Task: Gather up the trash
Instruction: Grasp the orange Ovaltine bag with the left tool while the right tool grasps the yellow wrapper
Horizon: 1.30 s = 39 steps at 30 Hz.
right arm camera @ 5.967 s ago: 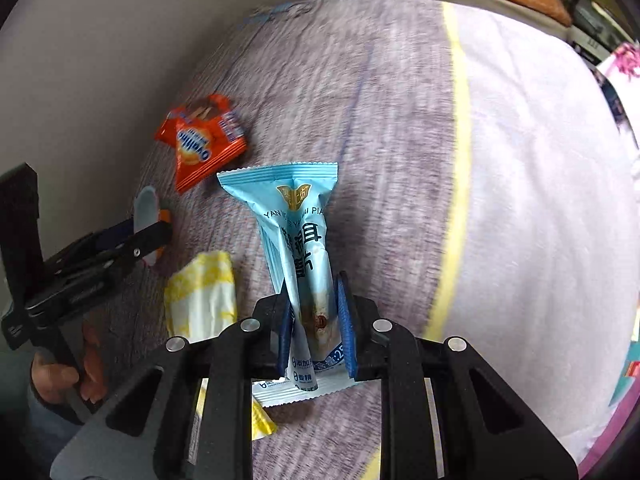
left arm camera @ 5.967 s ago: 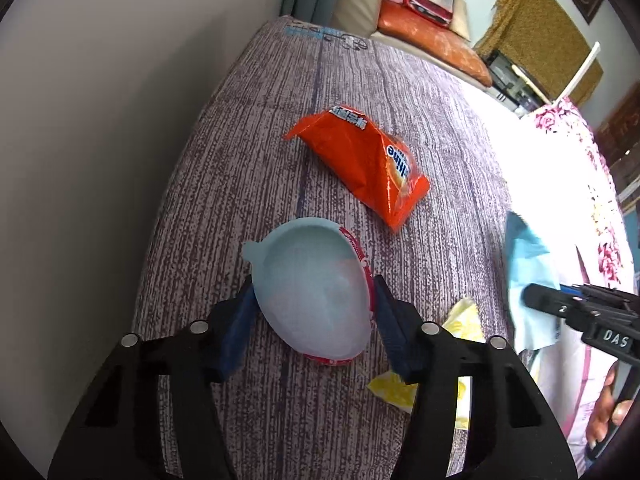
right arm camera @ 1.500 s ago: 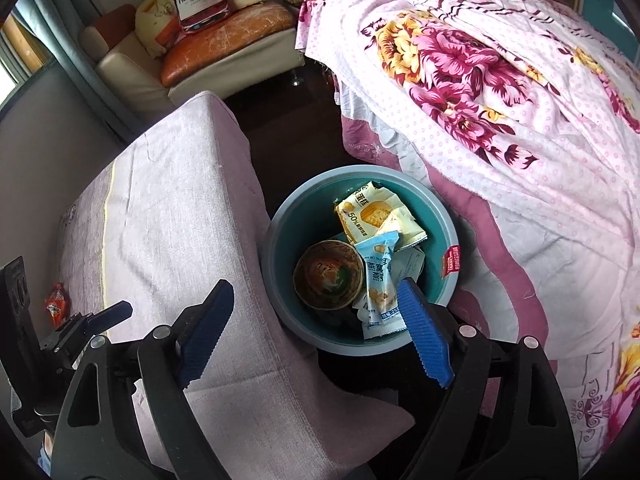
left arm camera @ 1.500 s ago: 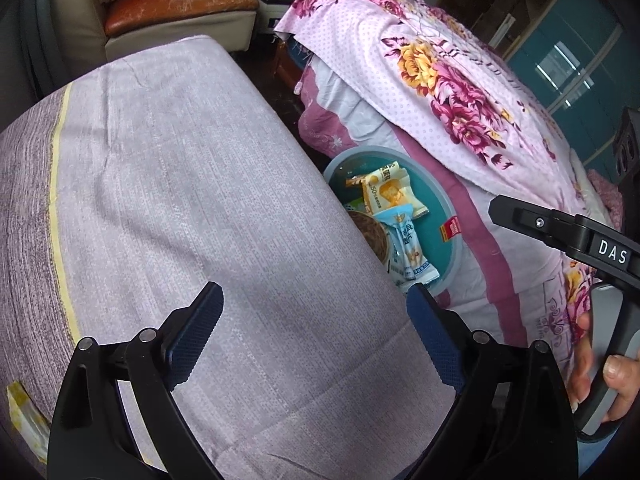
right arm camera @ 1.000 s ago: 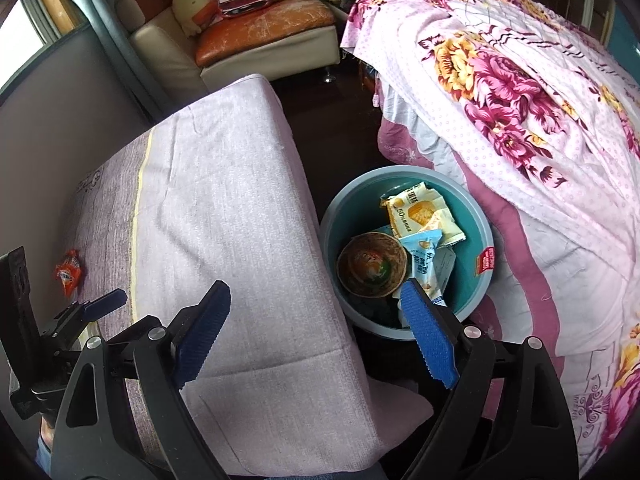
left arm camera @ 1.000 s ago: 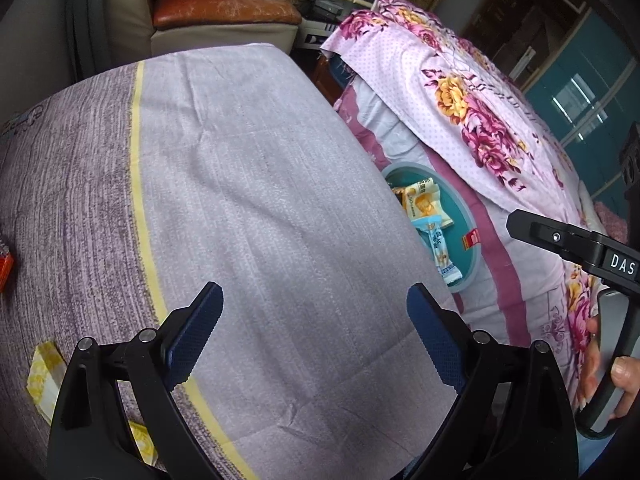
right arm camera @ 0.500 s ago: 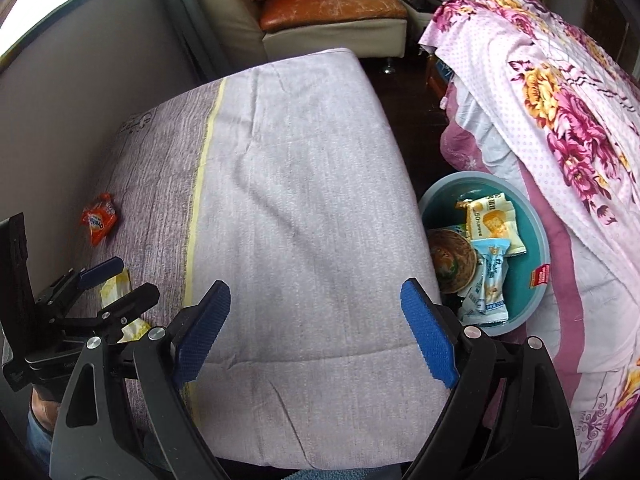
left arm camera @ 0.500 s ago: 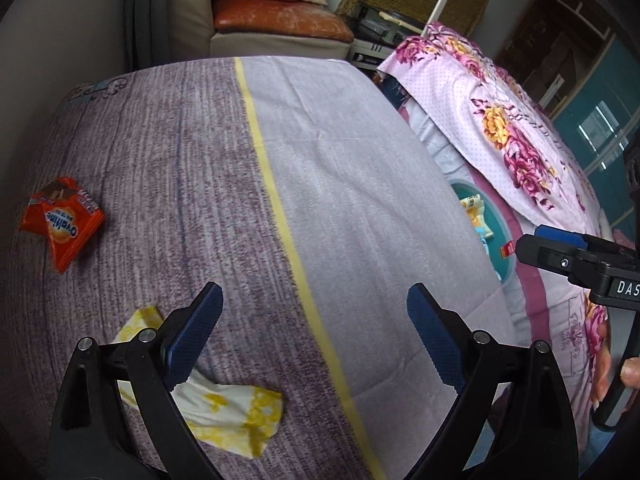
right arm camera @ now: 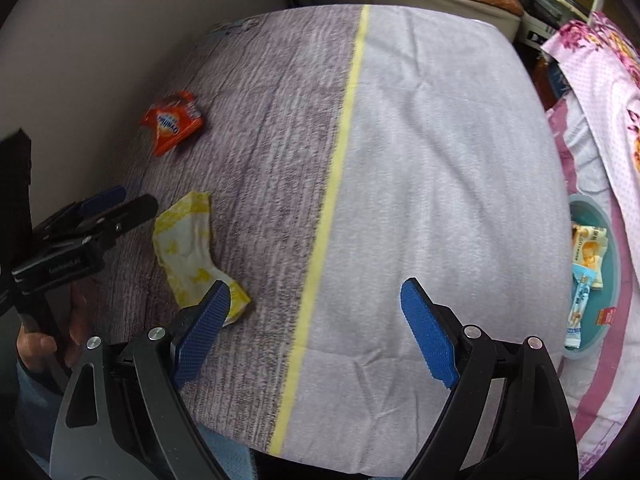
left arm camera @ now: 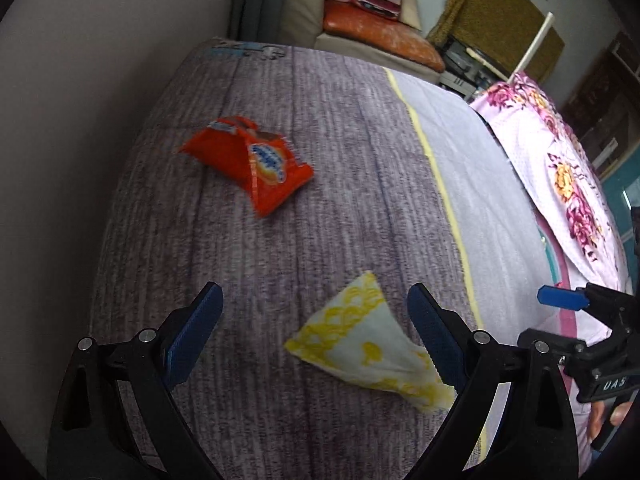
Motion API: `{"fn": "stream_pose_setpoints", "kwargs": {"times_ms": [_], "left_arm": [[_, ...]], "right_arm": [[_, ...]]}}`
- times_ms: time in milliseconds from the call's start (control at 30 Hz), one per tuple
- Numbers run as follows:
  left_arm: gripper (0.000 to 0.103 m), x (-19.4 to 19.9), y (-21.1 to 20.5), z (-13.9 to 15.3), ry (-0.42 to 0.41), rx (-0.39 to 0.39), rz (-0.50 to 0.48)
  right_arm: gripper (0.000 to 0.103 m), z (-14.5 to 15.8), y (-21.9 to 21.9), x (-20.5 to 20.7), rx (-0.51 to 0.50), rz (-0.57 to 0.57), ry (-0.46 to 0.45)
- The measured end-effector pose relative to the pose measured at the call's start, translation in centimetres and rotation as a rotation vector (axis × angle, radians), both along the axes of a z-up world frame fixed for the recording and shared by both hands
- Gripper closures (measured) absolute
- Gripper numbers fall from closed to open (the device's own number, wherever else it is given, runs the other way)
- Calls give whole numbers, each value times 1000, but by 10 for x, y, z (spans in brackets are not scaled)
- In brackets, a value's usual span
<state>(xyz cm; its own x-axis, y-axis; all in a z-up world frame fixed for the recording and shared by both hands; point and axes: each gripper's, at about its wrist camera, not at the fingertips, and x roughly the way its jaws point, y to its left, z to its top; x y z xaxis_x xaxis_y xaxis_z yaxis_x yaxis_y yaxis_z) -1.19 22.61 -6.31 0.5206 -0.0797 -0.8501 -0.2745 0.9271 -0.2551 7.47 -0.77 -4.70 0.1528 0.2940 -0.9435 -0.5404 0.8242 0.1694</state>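
Both pairs of jaws stand wide apart and hold nothing. Seen from its own camera, the left gripper (left arm camera: 314,334) points down at a yellow and white wrapper (left arm camera: 366,344) that lies flat on the tabletop (left arm camera: 280,240), which is covered by a cloth, grey-purple on one part and pale on the other, with a yellow stripe (left arm camera: 444,200) between the two. The wrapper lies between the blue pads (left arm camera: 192,336), nearer the right-hand one, and touches neither. An orange snack packet (left arm camera: 256,162) lies farther from the wrapper, toward the wall, on the same grey-purple part of the cloth and well apart from it.

The right gripper (right arm camera: 316,328) hangs over the yellow stripe, near the front edge of the tabletop. Its left pad stands in front of the near end of the wrapper (right arm camera: 188,248); whether it touches it cannot be told. In this view the left gripper (right arm camera: 116,206) comes in from the wrapper's left side, held by a hand (right arm camera: 40,344) low in the corner. The orange packet (right arm camera: 172,122) lies beyond the wrapper, close to the wall.

Beside the tabletop, on the far side of the stripe from the wrapper, a teal bin (right arm camera: 614,280) stands below a flowered bedspread (right arm camera: 600,92). Snack packets (right arm camera: 588,252) lie inside the bin.
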Motion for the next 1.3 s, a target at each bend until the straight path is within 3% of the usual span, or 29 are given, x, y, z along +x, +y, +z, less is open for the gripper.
{"fn": "stream_pose_setpoints", "kwargs": {"times_ms": [333,600,700,767,1300], "left_arm": [[10,-29,47,-13,22,-15,97],[10,-30,62,-17,31,-38,117],[10,-23,61,-19,28,-49,122],[10,-17,61,-19,26,-57,131],[10,64,70,-17,-16,-104,275]], "right_arm": [[20,-35,91,-40,-42,216,9],[40,-56,122,-52,-76,272,14],[59,-55,124,-56,-84,289,-15],[89,-55,122,-55,-79,282,-6],[92,-15,55,6,35,46,-45]]}}
